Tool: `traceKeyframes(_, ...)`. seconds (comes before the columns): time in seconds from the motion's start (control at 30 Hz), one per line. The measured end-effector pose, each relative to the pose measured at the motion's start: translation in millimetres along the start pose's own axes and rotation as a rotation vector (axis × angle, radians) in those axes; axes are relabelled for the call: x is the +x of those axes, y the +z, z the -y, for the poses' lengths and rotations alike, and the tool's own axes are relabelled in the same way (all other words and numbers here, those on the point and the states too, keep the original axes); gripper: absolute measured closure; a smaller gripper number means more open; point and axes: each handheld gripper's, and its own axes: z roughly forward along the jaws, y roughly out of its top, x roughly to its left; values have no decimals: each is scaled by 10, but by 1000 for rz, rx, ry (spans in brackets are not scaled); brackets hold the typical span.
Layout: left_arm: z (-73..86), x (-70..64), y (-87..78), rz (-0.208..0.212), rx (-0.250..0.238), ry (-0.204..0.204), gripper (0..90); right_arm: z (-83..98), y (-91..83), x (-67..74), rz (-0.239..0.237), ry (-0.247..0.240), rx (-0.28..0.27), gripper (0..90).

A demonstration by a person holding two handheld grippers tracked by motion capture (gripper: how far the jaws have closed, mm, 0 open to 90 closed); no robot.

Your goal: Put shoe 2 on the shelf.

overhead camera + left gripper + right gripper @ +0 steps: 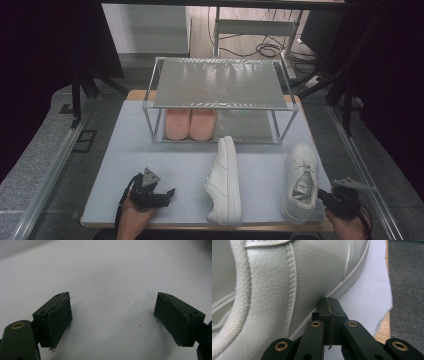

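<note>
Right fingers pressed together at the heel of a white sneaker; left fingers spread over bare bench.

The right gripper (329,302) has its fingers (323,307) closed flat against each other with nothing between them, their tips just at the lower heel side of the upright white sneaker (307,272), which stands near the bench's front right corner (300,182). The left gripper (112,317) holds its fingers (58,317) wide apart above the plain pale bench (107,277), at the front left in the high view (167,192). Between the two hands a second white sneaker (224,182) lies tipped on its side. Behind it stands a two-level metal rack (220,82), with a pair of pink slippers (190,123) side by side on its lower shelf.
</note>
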Motion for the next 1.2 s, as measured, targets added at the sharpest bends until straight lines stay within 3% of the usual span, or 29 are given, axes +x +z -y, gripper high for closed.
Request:
traceKeyframes(0.3,1,0,1,0,-1,0,146,-6,25,-13,-20,2,2,864)
traceKeyframes(0.6,1,-1,0,0,-1,0,146,-77,-188,8,-31,-8,-43,883)
traceKeyframes(1.2,0,1,0,1,0,2,146,-378,-515,353,-109,-92,-115,899)
